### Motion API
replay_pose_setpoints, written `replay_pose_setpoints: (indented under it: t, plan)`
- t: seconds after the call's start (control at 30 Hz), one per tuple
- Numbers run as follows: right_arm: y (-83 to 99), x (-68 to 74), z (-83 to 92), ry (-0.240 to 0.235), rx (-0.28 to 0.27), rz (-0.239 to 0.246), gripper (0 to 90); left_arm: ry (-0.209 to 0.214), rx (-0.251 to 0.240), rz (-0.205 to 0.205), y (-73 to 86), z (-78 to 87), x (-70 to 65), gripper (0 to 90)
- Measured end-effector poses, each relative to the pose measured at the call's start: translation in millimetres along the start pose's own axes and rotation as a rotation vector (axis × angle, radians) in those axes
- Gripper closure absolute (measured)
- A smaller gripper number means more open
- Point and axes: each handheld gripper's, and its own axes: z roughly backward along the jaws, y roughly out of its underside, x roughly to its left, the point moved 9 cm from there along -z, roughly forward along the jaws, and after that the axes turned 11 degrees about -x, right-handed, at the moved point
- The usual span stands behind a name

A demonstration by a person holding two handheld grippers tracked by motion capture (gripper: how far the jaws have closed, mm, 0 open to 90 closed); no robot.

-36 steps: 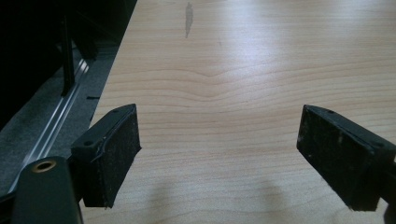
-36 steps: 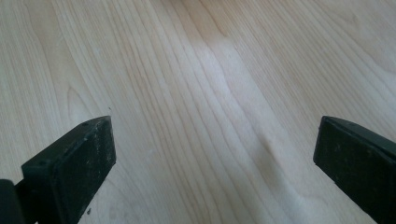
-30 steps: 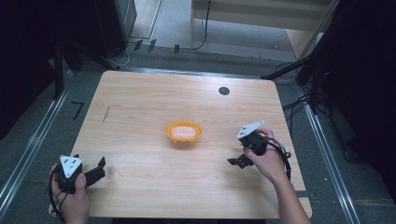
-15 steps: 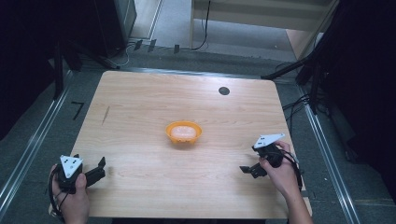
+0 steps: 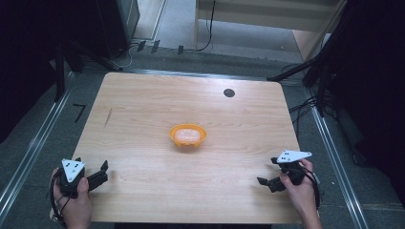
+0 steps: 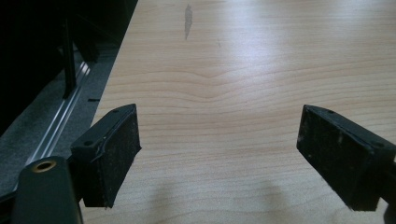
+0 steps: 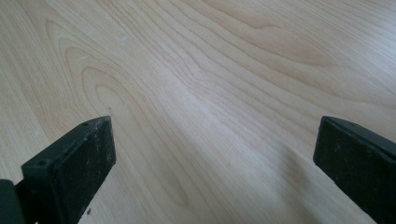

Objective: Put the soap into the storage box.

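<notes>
One orange bowl appears from above, between spread-jawed grippers.

The pale thing inside the orange bowl is too small to tell what it is. The person's left hand and right hand are cut off at the bottom edge. The small black circle on the table is too tiny to make out.
</notes>
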Motion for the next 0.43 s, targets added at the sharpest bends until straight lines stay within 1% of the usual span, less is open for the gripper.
replay_pose_setpoints:
  t: [0.07,0.2,0.3,0.43]
  plan:
    - [3.8,-1.1,4.6,0.008,-0.028,-0.005,0.0,0.0,-0.002,0.003,-0.1,0.0,0.1,13.9]
    - [14.4,-1.1,14.5,0.026,-0.073,-0.033,0.0,0.002,-0.002,0.007,-0.1,0.1,0.5,13.9]
    - [22.4,-1.7,20.2,0.039,-0.089,-0.06,0.0,0.002,-0.002,0.005,-0.1,0.1,0.4,13.9]
    - [29.7,-3.5,27.5,0.054,-0.105,-0.072,0.0,0.0,0.004,0.005,0.2,-0.4,0.4,13.9]
